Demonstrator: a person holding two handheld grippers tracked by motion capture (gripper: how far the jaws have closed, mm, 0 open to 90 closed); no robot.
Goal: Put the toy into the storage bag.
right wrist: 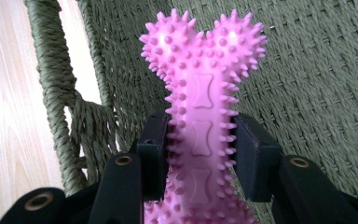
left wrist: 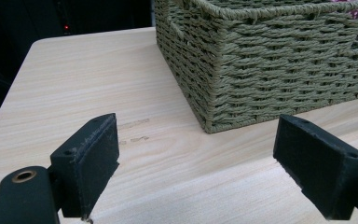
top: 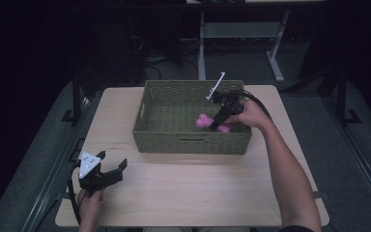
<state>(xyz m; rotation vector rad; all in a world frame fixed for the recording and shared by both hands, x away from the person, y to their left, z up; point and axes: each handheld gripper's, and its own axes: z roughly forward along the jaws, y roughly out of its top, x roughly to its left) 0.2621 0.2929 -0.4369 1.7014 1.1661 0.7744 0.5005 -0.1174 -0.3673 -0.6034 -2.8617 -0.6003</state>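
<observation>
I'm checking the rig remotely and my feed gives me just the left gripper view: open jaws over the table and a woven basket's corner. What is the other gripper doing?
Observer: The right gripper is reaching down inside the basket, and its jaws are closed on a pink spiky bone toy.
Operator: Where on the toy is the grip?
Observer: On the shaft, with the knobbed end sticking out past the jaws.
Operator: And where does my gripper sit relative to the basket?
Observer: The left gripper is near the table's front left corner, apart from the basket.
</observation>
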